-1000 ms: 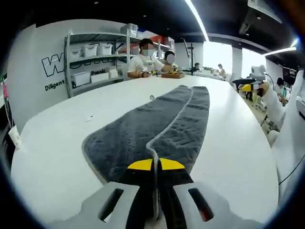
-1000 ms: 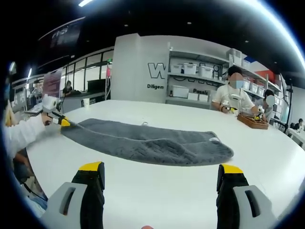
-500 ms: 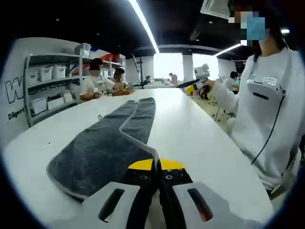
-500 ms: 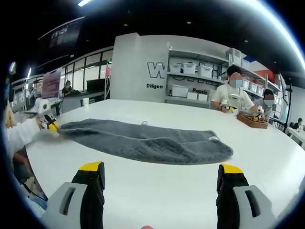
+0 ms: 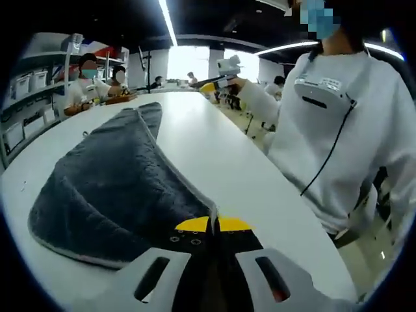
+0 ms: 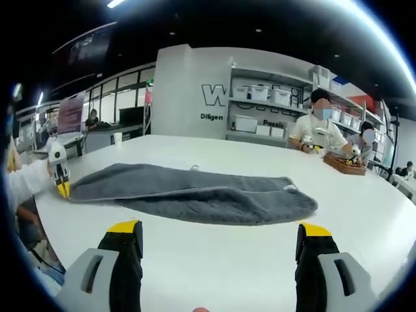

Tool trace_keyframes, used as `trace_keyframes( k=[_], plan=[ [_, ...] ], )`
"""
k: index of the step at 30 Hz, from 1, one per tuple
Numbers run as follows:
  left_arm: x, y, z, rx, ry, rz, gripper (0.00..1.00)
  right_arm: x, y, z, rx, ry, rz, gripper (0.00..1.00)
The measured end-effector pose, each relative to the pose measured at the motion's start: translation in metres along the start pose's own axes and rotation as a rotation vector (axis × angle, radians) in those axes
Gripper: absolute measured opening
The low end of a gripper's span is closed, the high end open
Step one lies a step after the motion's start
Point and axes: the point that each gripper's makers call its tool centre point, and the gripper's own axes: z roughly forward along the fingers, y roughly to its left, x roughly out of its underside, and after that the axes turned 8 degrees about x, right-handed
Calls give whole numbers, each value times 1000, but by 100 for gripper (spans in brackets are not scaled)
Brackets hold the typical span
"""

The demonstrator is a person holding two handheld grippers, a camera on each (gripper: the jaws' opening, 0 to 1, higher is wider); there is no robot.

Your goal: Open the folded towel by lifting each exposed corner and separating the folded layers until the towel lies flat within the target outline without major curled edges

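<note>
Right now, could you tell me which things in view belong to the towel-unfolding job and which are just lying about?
Part of the job:
- grey towel
- left gripper, shut on the towel's corner
- right gripper, open above the white table

Just lying about:
- shelves with storage bins
- wooden tray by the seated people

The towel (image 5: 110,188) is dark charcoal grey with a ribbed, chevron-like weave and a pale grey piped edge; in the right gripper view it (image 6: 195,194) reads as the same grey. The table (image 6: 214,253) is plain white. The left gripper (image 5: 213,225) has light grey jaws with yellow tips over black; the right gripper (image 6: 221,237) matches. The person's sleeve (image 5: 260,104) is white
</note>
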Motion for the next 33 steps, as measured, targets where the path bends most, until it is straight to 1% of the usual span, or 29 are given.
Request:
trace_keyframes(
  k=[3,7,12,15,18,19,20,21,22,23,24,26,27,28,29,31,32,33],
  plan=[
    [0,-4,2,3,8,-4,2,1,-2,0,4,1,2,99],
    [1,0,0,-13,10,-15,2,1,-1,0,2,3,2,99],
    [1,0,-2,-50,-21,-42,4,2,-1,1,-3,4,3,99],
    [1,2,-7,-92,-42,-50,13,3,-2,1,-1,6,3,99],
    [-2,2,-14,-155,-62,-52,19,3,-4,1,3,8,2,99],
    [-6,2,-17,-189,-84,-55,22,3,-5,1,4,8,2,99],
    [-7,3,-20,-199,-94,-61,26,2,-6,1,4,8,1,99],
    [-10,3,-25,-229,-114,-86,29,2,-6,1,4,8,0,99],
    [-14,2,-26,-242,-127,-83,31,2,-6,1,4,8,-1,99],
    [-24,0,-31,-272,-168,-64,34,1,-6,1,3,8,-2,99],
    [-27,0,-35,-296,-182,-64,36,0,-7,1,3,7,-3,99],
    [-40,5,-48,-410,-223,-62,43,-2,-8,2,1,4,-1,99],
    [-43,6,-52,-443,-229,-54,47,-3,-9,3,2,3,1,99],
    [-46,8,-58,-499,-231,-56,51,-3,-10,3,3,3,0,99],
    [-48,13,-67,-579,-233,-81,55,-4,-11,4,3,1,-3,99],
    [-49,16,-74,-660,-237,-118,57,-6,-11,6,-11,-3,-7,99],
    [-52,16,-75,-689,-242,-128,59,-7,-11,8,-21,-5,0,99],
    [-54,17,-77,-720,-259,-147,59,-8,-10,8,-25,-6,-3,99]
  ],
)
